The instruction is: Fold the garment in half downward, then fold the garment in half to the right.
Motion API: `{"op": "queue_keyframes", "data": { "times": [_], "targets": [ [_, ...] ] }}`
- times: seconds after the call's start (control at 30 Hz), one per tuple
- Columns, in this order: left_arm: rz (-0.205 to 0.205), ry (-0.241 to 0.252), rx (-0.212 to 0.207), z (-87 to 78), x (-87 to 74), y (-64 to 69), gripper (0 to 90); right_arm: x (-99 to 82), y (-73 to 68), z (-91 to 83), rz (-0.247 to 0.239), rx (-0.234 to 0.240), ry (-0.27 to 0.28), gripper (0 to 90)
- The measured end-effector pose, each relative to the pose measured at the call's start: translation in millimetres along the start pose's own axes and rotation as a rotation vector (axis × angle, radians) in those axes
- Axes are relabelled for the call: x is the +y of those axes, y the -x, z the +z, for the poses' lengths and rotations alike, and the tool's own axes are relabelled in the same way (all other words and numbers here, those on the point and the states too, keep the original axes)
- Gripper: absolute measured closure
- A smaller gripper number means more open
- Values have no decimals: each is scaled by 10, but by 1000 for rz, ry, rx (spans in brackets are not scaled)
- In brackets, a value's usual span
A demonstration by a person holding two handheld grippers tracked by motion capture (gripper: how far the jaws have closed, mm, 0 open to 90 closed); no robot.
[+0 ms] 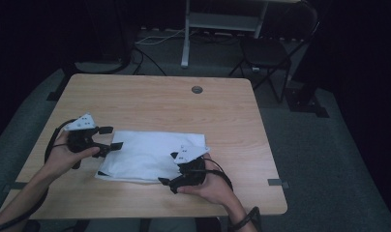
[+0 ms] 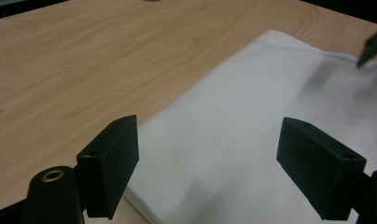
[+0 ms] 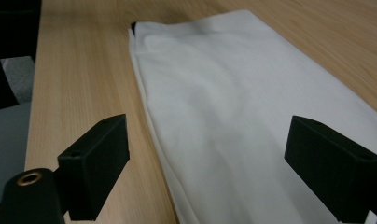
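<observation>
A folded white cloth (image 1: 145,154) lies flat on the wooden table (image 1: 159,101), toward its front. At the cloth's left end my left gripper (image 1: 111,137) stands open, its jaws straddling the edge. The left gripper view has the cloth (image 2: 270,93) spread between and beyond the wide-apart jaws of the left gripper (image 2: 207,140). Over the cloth's front right part my right gripper (image 1: 168,168) is open and points left. In the right gripper view the cloth (image 3: 224,84) runs away from the right gripper (image 3: 207,135), with nothing pinched.
A round cable hole (image 1: 197,89) sits near the table's far edge. Behind the table stand a dark chair (image 1: 263,50) and a metal frame (image 1: 222,21), with cables on the floor. The other gripper's jaw tip (image 2: 373,46) shows at the far right of the left gripper view.
</observation>
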State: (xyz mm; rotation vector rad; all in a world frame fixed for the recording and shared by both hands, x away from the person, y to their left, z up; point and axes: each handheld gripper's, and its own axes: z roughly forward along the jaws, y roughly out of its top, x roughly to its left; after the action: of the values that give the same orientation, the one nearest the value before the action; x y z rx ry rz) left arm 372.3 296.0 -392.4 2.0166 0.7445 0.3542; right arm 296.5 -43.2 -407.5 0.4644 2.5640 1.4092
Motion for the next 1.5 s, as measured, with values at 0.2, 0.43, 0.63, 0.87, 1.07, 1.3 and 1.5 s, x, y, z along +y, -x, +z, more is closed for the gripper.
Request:
{"op": "queue_keyframes", "data": {
  "times": [0.2,0.43,0.63,0.87,1.07,1.3,1.5],
  "targets": [
    [-4,-51,36,182,116,-211,207,186,13,247,-21,36,-4,121],
    [-22,-93,46,292,125,-327,207,297,60,434,-38,51,3,121],
    [-27,-129,48,351,89,-399,314,366,40,579,-41,70,-1,121],
    [-76,-163,20,364,0,-467,410,445,4,729,-54,97,-13,122],
    [-91,-195,6,408,-72,-518,488,477,-30,820,-57,114,-19,121],
    [-103,-219,-17,459,-90,-530,512,470,-39,857,-59,120,-31,122],
    [-91,-236,-22,487,-103,-506,539,472,-42,875,-64,124,-41,121]
  ]
}}
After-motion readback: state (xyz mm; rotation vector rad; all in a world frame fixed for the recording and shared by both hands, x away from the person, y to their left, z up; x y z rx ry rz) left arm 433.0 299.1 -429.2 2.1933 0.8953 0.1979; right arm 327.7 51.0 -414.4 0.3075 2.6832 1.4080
